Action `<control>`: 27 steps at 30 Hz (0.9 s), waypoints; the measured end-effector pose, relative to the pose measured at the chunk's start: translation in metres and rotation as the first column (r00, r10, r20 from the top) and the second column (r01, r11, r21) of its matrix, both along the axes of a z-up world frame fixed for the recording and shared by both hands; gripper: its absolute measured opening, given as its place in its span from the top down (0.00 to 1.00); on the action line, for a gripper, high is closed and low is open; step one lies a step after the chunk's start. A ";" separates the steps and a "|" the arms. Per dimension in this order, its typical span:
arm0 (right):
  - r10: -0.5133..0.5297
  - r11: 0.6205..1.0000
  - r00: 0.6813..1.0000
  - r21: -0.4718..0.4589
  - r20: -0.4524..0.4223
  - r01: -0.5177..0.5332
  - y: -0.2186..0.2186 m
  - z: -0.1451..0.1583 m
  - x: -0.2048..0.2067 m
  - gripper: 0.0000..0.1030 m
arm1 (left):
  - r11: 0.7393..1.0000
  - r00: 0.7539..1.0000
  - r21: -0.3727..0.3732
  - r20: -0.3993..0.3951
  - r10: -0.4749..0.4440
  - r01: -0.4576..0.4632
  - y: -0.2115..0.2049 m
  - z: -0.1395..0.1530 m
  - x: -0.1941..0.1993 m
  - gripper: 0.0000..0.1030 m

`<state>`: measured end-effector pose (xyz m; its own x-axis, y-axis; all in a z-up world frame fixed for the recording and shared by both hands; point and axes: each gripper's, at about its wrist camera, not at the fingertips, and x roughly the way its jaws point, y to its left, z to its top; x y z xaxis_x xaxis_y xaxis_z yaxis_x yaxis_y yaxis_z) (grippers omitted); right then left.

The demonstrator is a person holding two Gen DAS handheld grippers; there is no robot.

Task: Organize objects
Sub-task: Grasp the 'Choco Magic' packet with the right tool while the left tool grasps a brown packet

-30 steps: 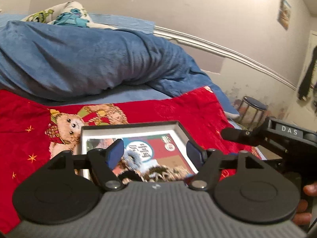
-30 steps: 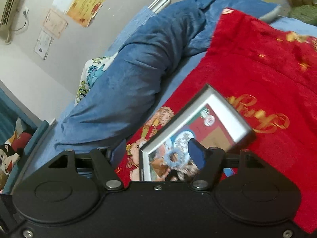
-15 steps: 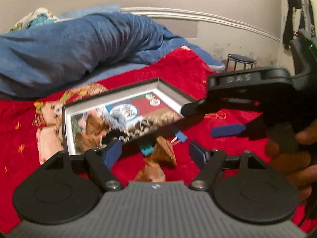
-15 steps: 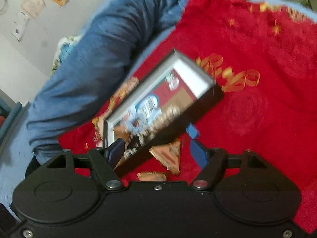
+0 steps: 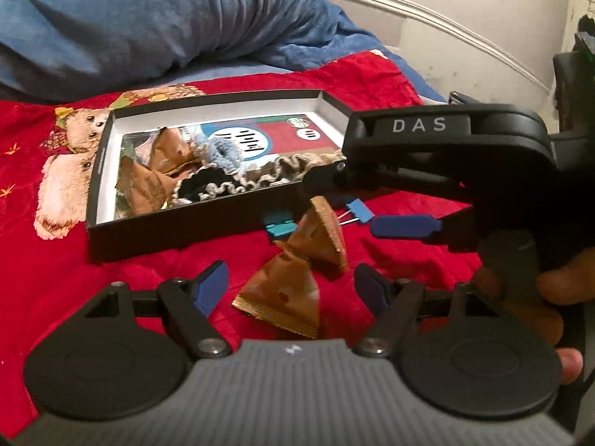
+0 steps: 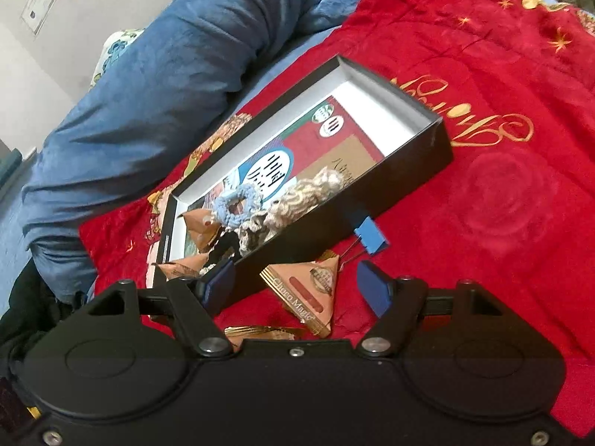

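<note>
Bed: covered by a red blanket [image 5: 55, 271] with teddy-bear print; a blue duvet [image 5: 148, 18] is bunched at the far side.
Box [image 6: 427, 152]: black, open-topped, laid on the red blanket; crocheted scrunchies [image 5: 223, 152] and brown triangular packets [image 5: 145, 186] are held inside, piled toward its left end.
Right gripper [image 6: 297, 286]: seen just right of the box in the left view; fingers [image 6: 375, 291] are spread apart, nothing gripped; one finger is at the box's near wall.
Left gripper [image 5: 290, 286]: fingers [image 5: 212, 286] are spread apart, empty, held over the blanket.
Loose packets [image 5: 286, 297]: two brown triangles, lying on the blanket just near the box, between the fingers.
Binder clips: a blue one [image 6: 372, 238] and a teal one [image 5: 279, 226] are seen at the box's near wall.
</note>
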<state>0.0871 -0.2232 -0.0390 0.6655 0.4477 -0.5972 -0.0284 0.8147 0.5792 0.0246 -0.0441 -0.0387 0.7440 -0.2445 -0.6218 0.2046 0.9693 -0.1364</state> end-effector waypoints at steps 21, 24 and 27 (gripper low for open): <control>0.003 0.988 1.000 -0.154 0.008 -0.001 0.024 -0.015 0.010 0.22 | 0.999 0.995 0.021 -0.080 0.051 -0.050 0.005 -0.014 0.020 0.18; 0.006 0.980 1.000 -0.201 0.023 -0.001 0.032 -0.015 0.007 0.22 | 0.998 0.997 0.041 -0.052 0.052 -0.050 0.003 -0.015 0.018 0.18; 0.012 0.968 0.999 -0.253 0.036 -0.003 0.041 -0.013 0.005 0.20 | 0.998 0.998 0.038 -0.031 0.060 -0.059 0.004 -0.017 0.017 0.18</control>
<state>0.0926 -0.1823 -0.0522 0.6865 0.2905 -0.6665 -0.0525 0.9341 0.3531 0.0414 -0.0398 -0.0553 0.7357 -0.1769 -0.6538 0.1428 0.9841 -0.1056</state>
